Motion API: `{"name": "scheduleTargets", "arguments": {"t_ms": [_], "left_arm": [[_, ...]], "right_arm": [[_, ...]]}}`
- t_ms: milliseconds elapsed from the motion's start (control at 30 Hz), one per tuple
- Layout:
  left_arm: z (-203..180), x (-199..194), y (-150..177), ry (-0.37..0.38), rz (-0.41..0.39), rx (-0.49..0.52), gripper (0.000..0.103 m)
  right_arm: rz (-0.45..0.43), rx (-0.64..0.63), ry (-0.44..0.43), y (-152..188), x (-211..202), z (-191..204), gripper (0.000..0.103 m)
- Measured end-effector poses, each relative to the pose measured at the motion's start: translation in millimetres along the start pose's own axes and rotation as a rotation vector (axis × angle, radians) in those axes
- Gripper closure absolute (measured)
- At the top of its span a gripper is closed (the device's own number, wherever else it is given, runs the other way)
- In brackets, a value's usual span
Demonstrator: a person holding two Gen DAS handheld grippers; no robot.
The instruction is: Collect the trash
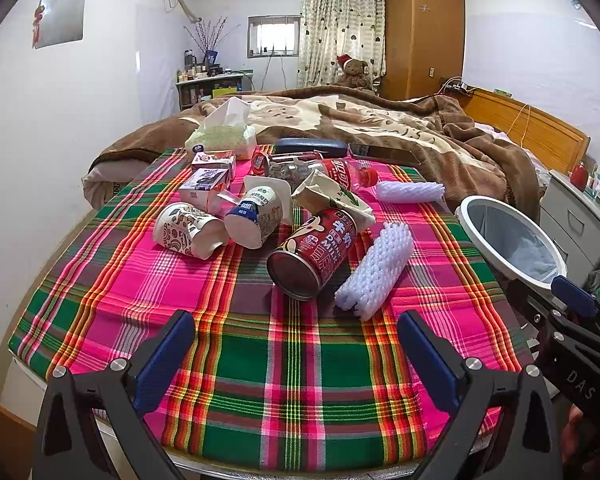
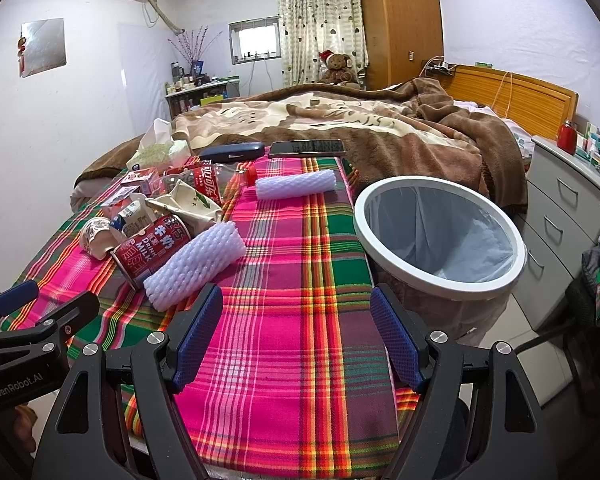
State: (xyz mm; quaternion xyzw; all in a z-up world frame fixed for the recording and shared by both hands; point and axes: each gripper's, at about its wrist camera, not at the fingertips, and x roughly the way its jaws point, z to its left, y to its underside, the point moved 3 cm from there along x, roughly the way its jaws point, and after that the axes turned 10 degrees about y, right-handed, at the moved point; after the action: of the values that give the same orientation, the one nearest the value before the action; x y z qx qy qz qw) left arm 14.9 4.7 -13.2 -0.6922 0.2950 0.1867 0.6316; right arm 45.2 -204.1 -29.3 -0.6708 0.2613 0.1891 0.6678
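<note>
The left gripper (image 1: pixel 296 356) hangs over the near edge of the table, its blue-padded jaws spread wide with nothing between them but the plaid cloth (image 1: pixel 260 360). The right gripper (image 2: pixel 296 340) is likewise gaping and empty, over the near right part of the table, close to the right edge.

Just beyond the left gripper a red milk can (image 1: pixel 312 252) lies on its side, its base toward the near edge. A white foam net sleeve (image 1: pixel 374 270) lies against the can's right side. Left of the can lie a tipped yoghurt cup (image 1: pixel 256 216) and a patterned paper cup (image 1: pixel 188 230), the two touching. Behind the can is a crumpled paper wrapper (image 1: pixel 336 196), then a clear cola bottle (image 1: pixel 328 172) with a red cap lying flat, and small cartons (image 1: pixel 208 180) toward the far left corner. A second foam sleeve (image 1: pixel 410 191) lies alone near the far right corner.

At the far edge sit a tissue pack (image 1: pixel 222 140), a dark spectacle case (image 1: pixel 312 147) and a phone (image 2: pixel 306 147).

A white-rimmed bin (image 2: pixel 440 276) lined with a pale bag stands just off the table's right edge, beside the right gripper. Past the table a brown blanket (image 2: pixel 380 128) covers a bed
</note>
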Motion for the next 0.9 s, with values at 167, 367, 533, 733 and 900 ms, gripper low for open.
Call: {"name": "scheduleTargets", "arguments": {"t_ms": [167, 367, 533, 733, 900], "left_arm": [[-0.3, -0.4, -0.2, -0.001, 0.001, 0.0, 0.0], [0.2, -0.2, 0.0, -0.002, 0.0, 0.0, 0.0], [1.0, 0.4, 0.3, -0.002, 0.0, -0.001, 0.0], [2.5, 1.7, 0.3, -0.004, 0.001, -0.002, 0.0], [11.8, 8.8, -4.3, 0.012, 0.007, -0.013, 0.0]], "right_arm": [[0.0, 0.0, 0.0, -0.2, 0.2, -0.2, 0.025], [-0.001, 0.002, 0.002, -0.2, 0.0, -0.8, 0.025], [0.0, 0.001, 0.002, -0.4, -0.3, -1.1, 0.025], [0.0, 0.0, 0.001, 0.2, 0.5, -1.3, 0.025], [0.028, 0.027, -0.01, -1.2, 14.9, -2.1, 0.025]]}}
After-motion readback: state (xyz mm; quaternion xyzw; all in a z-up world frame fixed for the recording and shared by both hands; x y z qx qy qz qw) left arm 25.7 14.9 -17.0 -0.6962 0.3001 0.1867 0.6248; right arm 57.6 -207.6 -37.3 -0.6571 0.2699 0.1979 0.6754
